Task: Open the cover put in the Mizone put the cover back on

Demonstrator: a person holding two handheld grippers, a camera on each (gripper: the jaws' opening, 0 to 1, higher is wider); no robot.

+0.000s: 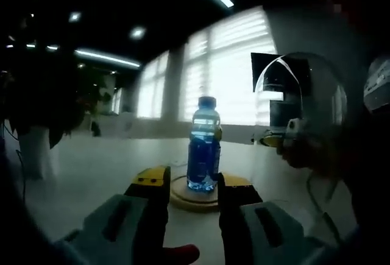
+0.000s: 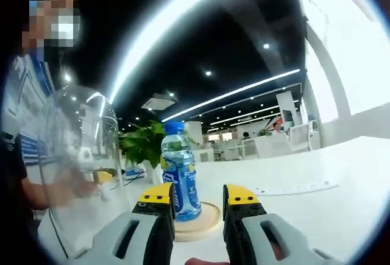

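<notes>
A blue Mizone bottle [image 1: 203, 149] [image 2: 180, 180] with a blue cap stands upright on a round wooden base [image 1: 183, 199] [image 2: 208, 221] on the white table. The clear glass dome cover [image 1: 304, 113] [image 2: 79, 155] is off the base, right of the bottle in the left gripper view and left of it in the right gripper view. I cannot tell whether it rests on the table. My left gripper [image 1: 192, 183] is open, its yellow-tipped jaws just short of the base. My right gripper [image 2: 199, 195] is open too, facing the bottle from the other side. Both hold nothing.
A person [image 2: 21, 131] stands behind the dome, a hand [image 2: 79, 189] showing through the glass. A potted plant [image 1: 36, 100] [image 2: 143, 143] stands at the table's edge. A flat white sheet [image 2: 292, 189] lies on the table beyond the right gripper. Bright windows [image 1: 225, 70] line the far wall.
</notes>
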